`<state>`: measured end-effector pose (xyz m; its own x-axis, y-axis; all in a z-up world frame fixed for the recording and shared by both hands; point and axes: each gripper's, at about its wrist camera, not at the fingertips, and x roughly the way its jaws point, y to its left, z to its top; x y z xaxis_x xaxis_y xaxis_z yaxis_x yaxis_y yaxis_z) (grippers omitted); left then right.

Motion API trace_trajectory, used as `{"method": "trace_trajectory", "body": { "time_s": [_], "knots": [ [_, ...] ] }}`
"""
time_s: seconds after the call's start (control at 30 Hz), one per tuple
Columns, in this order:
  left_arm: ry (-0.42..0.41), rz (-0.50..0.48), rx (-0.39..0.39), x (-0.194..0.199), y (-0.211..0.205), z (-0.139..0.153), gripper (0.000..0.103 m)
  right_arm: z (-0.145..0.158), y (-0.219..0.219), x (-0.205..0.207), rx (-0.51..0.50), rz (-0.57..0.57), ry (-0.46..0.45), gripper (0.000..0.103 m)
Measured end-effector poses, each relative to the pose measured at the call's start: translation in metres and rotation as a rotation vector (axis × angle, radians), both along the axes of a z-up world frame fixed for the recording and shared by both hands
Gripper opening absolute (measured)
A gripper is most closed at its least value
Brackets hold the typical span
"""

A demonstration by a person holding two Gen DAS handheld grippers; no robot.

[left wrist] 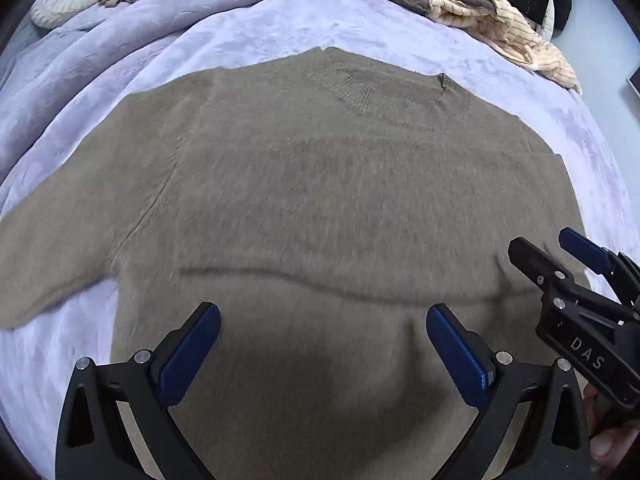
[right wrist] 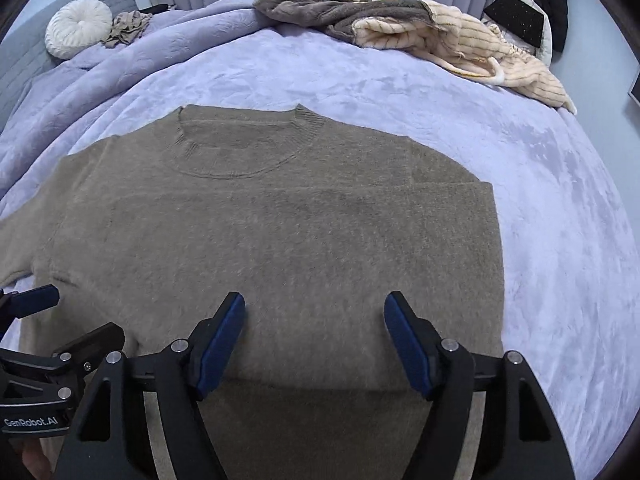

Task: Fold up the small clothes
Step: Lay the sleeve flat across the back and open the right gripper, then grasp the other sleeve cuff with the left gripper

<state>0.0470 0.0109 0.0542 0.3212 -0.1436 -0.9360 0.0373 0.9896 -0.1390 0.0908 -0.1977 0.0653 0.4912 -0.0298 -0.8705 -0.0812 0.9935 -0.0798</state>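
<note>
A fuzzy taupe sweater [left wrist: 320, 200] [right wrist: 280, 240] lies flat on the lavender bed cover [left wrist: 260, 40] [right wrist: 360, 80], neck away from me. Its right sleeve is folded in over the body; the left sleeve stretches out to the left. My left gripper [left wrist: 323, 320] hovers open over the sweater's lower part, nothing between its blue pads. My right gripper [right wrist: 315, 312] is open too, above the lower hem area, empty. Each gripper shows in the other's view: the right gripper [left wrist: 552, 248] at the right edge, the left gripper [right wrist: 76, 312] at the lower left.
A heap of brown and cream striped clothes [right wrist: 420, 32] [left wrist: 460, 4] lies at the far side of the bed. A round white cushion [right wrist: 78, 28] and a small crumpled beige garment [right wrist: 126, 28] sit at the far left. Dark items [right wrist: 532, 16] stand at the far right.
</note>
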Motion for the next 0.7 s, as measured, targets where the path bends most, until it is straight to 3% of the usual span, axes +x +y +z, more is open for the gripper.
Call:
{"method": "trace_trajectory", "body": {
  "time_s": [0.17,0.3,0.43,0.63,0.7],
  "knots": [
    [0.02,-0.009,0.036,-0.043,0.013,-0.007,0.103,-0.003,0.02,-0.038,-0.007,0.034,0.007,0.075],
    [0.03,-0.022,0.067,-0.061,0.014,-0.016,0.103,-0.024,0.024,-0.058,0.01,0.038,0.081,0.075],
    [0.017,-0.048,0.102,-0.085,0.01,-0.013,0.103,-0.027,0.028,-0.081,-0.033,0.058,0.065,0.076],
    [0.009,-0.077,0.093,-0.135,0.019,0.0,0.103,-0.029,0.024,-0.122,-0.047,0.072,0.06,0.08],
    [-0.004,-0.057,0.035,-0.152,0.036,0.012,0.103,-0.031,0.021,-0.143,-0.06,0.088,0.042,0.081]
  ]
}}
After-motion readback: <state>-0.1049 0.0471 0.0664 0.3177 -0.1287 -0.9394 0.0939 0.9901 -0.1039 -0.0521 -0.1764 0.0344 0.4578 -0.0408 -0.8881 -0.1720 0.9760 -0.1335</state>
